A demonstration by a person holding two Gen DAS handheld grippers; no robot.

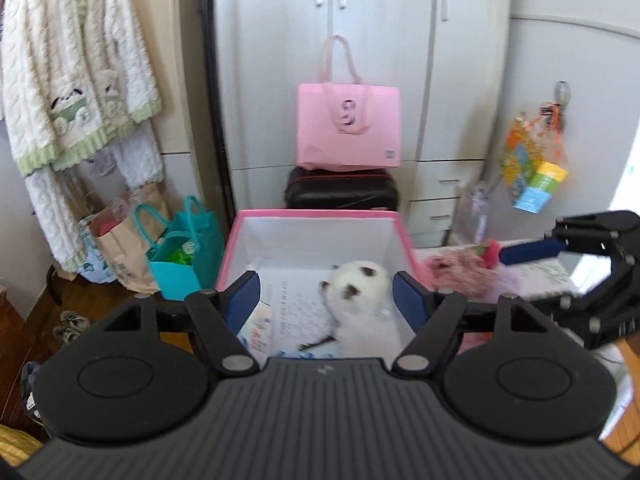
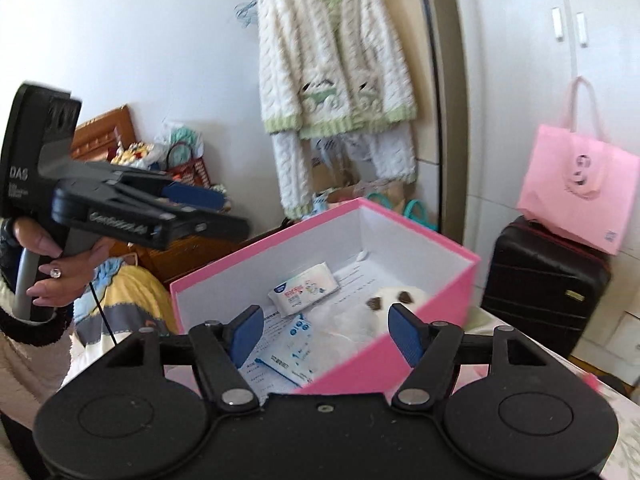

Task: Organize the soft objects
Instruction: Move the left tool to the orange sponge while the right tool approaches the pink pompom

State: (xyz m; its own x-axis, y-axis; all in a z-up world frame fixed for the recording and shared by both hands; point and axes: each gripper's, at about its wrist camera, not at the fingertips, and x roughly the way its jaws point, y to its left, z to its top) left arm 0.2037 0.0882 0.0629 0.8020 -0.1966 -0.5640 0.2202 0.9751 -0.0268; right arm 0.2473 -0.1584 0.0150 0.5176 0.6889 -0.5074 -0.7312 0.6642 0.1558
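The left gripper (image 1: 326, 294) hangs above the near rim of the open pink cardboard box with white walls (image 1: 316, 236), its blue-padded fingers (image 1: 243, 300) spread wide and gripping nothing. The right gripper (image 2: 326, 328) is likewise wide apart and empty over the box's near corner. Inside the box, a fluffy white plush toy with dark brown patches (image 1: 358, 294) lies on printed paper sheets (image 1: 298, 308), beside a white wipes packet (image 2: 304, 288). Just right of the box, pink fuzzy soft items (image 1: 460, 270) rest on the bed. Behind the box stand a black suitcase (image 1: 342, 190) and, on it, a pink tote bag (image 1: 348, 126).
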